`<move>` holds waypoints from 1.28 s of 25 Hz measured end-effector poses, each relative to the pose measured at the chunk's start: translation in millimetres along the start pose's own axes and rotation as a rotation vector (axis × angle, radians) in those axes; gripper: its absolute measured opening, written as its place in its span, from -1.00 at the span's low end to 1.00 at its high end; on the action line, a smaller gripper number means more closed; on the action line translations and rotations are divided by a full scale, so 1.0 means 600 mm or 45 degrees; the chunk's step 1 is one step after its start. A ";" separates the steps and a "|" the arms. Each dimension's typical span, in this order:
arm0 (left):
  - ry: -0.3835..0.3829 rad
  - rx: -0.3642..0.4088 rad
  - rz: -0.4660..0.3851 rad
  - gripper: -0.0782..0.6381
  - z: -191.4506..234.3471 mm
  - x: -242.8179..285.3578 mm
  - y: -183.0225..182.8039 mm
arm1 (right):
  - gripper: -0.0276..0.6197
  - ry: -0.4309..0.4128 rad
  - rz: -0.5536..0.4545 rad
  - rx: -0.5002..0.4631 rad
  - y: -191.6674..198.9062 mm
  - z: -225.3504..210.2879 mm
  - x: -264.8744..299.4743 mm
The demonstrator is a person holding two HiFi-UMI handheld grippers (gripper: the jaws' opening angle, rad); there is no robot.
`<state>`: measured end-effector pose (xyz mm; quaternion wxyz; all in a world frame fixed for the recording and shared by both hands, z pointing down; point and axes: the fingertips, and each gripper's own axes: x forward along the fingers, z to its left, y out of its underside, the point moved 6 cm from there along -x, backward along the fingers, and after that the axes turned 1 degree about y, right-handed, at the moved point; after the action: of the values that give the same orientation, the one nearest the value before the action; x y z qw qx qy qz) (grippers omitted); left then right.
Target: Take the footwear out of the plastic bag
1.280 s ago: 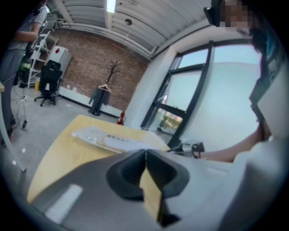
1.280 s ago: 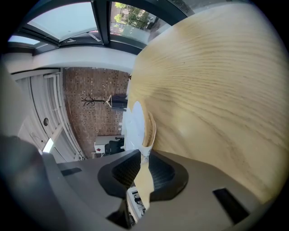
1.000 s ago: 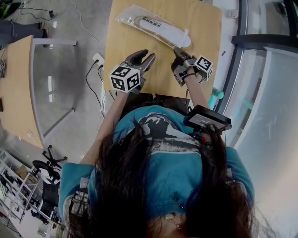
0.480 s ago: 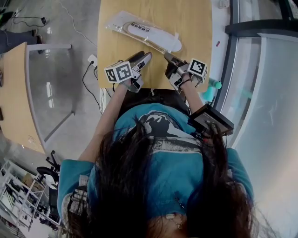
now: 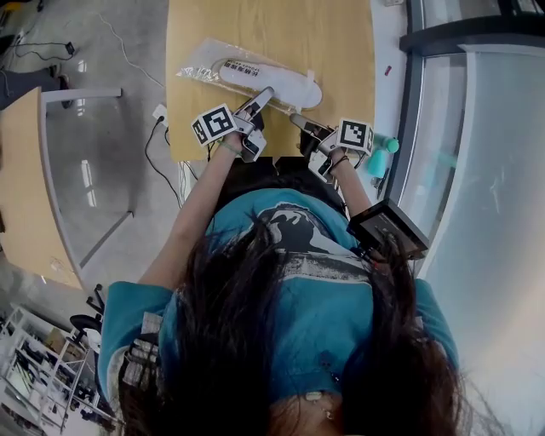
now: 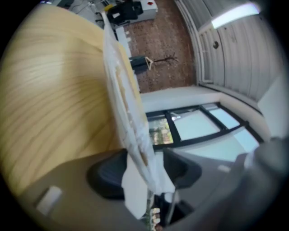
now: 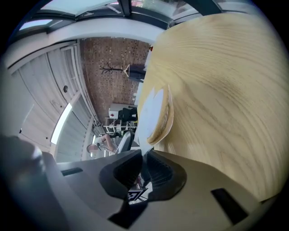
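A clear plastic bag (image 5: 204, 68) lies across the wooden table (image 5: 281, 25), and a flat white slipper (image 5: 272, 78) sticks out of its right end. My left gripper (image 5: 260, 98) is at the bag's near edge. In the left gripper view the bag (image 6: 122, 103) hangs between the jaws of my left gripper (image 6: 144, 169), which are opening, and the pads stand clear of it. My right gripper (image 5: 295, 120) is shut on the slipper's end. The right gripper view shows the white, tan-edged slipper (image 7: 153, 115) running into the pinched jaws of my right gripper (image 7: 143, 164).
The table's near edge runs just under both grippers. A power strip with cables (image 5: 157, 115) lies on the floor to the left, beside a second wooden table (image 5: 25, 170). A teal object (image 5: 383, 153) and a glass wall are at the right. A black device (image 5: 387, 226) sits near the right forearm.
My left gripper has moved forward to the bag's near edge, and the bag now stands between its jaws. The right gripper has stayed shut on the slipper's end, which now lies closer to the table's near edge.
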<state>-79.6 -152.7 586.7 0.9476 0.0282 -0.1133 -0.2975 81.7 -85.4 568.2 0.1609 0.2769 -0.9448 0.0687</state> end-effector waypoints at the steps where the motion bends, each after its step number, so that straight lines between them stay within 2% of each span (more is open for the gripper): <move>1: 0.007 -0.034 -0.016 -0.12 0.003 0.000 0.001 | -0.78 0.009 0.021 -0.029 0.006 0.001 -0.001; 5: 0.038 -0.066 -0.030 -0.12 0.006 0.002 0.012 | -0.78 0.048 0.082 -0.149 0.015 0.005 -0.011; 8: 0.057 -0.140 -0.063 -0.40 0.010 0.004 0.017 | -0.78 0.065 0.123 -0.243 0.017 0.011 -0.017; 11: 0.097 -0.209 -0.109 -0.43 0.012 0.002 0.016 | -0.78 0.053 0.131 -0.287 0.018 0.021 -0.015; 15: 0.144 -0.236 -0.150 -0.46 0.005 -0.003 0.006 | -0.78 0.027 0.095 -0.364 0.013 0.038 -0.012; 19: 0.231 -0.263 -0.234 -0.49 -0.002 -0.012 -0.014 | -0.76 -0.041 0.082 -0.451 0.005 0.054 -0.017; 23: 0.300 -0.268 -0.292 -0.49 -0.019 -0.031 -0.044 | -0.41 -0.091 -0.006 -0.457 -0.021 0.079 -0.024; 29: 0.396 -0.268 -0.314 -0.49 -0.040 -0.043 -0.061 | -0.32 -0.222 -0.124 -0.529 -0.068 0.135 -0.023; 32: 0.412 -0.250 -0.291 -0.50 -0.050 -0.047 -0.059 | -0.32 -0.222 -0.134 -0.522 -0.073 0.147 -0.017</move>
<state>-115.1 -166.1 547.6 0.9118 -0.0040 0.0739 -0.4040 89.9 -136.2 483.6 0.1349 0.2921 -0.9336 -0.1574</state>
